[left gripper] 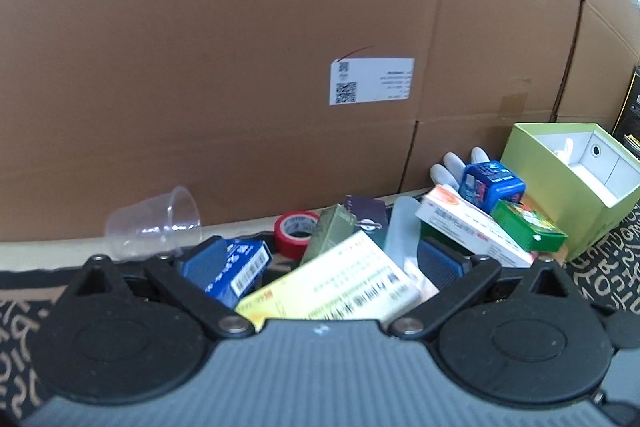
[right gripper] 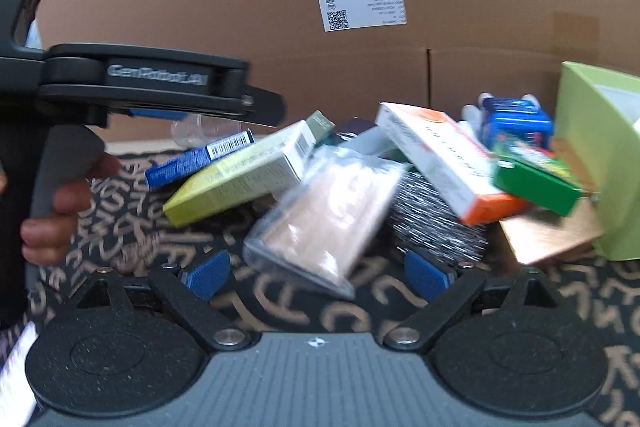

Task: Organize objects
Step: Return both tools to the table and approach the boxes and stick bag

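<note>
In the left wrist view, the left gripper (left gripper: 320, 259) hangs with jaws spread over the yellow box (left gripper: 336, 279) at lower centre of the heap; closing carelessly could also catch the blue box (left gripper: 240, 267) beside it. In the right wrist view, the right gripper (right gripper: 318, 275) stands spread before the clear packet (right gripper: 324, 215) at centre, whose slippery wrap may slide and topple the leaning orange-ended box (right gripper: 436, 163).

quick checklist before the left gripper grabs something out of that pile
1. Left gripper open: ok.
2. Yellow-green box between its fingers: ok, not yet clamped.
3. Blue barcode box clear of the grip: not ok, it crowds one finger.
4. Right gripper out of the way: ok, open, low in front of the clear packet.
5. Pile stable: cannot tell; boxes lean on each other.
6. Green open box has room: cannot tell.
</note>
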`<move>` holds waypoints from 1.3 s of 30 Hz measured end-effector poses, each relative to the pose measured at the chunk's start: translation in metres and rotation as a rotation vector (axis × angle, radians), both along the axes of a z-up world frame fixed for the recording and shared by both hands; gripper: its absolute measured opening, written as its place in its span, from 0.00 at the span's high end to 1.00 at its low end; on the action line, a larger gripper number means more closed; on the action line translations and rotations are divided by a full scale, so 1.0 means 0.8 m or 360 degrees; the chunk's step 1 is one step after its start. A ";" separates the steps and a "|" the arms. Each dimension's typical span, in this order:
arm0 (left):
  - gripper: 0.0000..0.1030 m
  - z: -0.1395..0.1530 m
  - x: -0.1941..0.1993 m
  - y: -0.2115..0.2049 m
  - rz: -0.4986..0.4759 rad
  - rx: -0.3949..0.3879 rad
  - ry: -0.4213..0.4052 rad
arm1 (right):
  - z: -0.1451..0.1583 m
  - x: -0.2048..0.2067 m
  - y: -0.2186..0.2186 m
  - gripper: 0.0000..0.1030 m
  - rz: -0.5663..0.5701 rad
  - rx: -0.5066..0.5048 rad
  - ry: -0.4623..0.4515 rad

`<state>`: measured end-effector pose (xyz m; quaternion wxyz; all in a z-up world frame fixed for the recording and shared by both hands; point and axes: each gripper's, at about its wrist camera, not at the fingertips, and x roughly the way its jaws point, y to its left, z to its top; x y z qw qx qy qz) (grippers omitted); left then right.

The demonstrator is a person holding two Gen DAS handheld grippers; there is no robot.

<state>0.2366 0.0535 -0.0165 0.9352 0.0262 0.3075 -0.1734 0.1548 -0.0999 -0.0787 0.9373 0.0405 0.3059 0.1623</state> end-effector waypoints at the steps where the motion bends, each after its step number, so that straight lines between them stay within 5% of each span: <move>1: 0.00 -0.004 0.009 0.000 -0.0017 -0.0006 0.0014 | -0.002 0.004 0.005 0.07 -0.0008 0.0010 0.0008; 8: 0.00 -0.033 0.031 0.006 -0.0127 -0.0042 0.0163 | -0.008 0.001 -0.007 0.57 0.0003 -0.0048 0.0002; 13: 0.00 -0.045 -0.004 0.013 -0.0245 -0.0016 0.0224 | -0.004 -0.026 -0.057 0.61 -0.0020 -0.0044 0.0015; 19: 0.00 -0.042 -0.059 -0.013 -0.0301 0.0045 0.0119 | -0.009 -0.059 -0.106 0.61 -0.0073 -0.0048 0.0032; 21: 0.00 -0.038 -0.071 -0.022 -0.0219 0.0048 0.0120 | -0.008 -0.069 -0.117 0.61 -0.0086 -0.0042 0.0035; 26: 0.00 -0.031 -0.082 0.006 0.0086 -0.0213 0.0317 | -0.011 -0.078 -0.132 0.58 -0.0100 -0.0011 0.0037; 31: 0.00 -0.032 -0.061 0.046 0.0310 -0.0171 0.0232 | -0.011 -0.080 -0.129 0.54 -0.0088 -0.0009 0.0023; 36: 0.00 -0.060 -0.020 0.072 0.0212 -0.0416 0.0469 | -0.010 -0.082 -0.131 0.54 -0.0096 0.0003 0.0025; 39: 0.00 -0.060 -0.028 0.058 0.0146 -0.0418 0.0435 | -0.011 -0.082 -0.132 0.54 -0.0097 0.0003 0.0022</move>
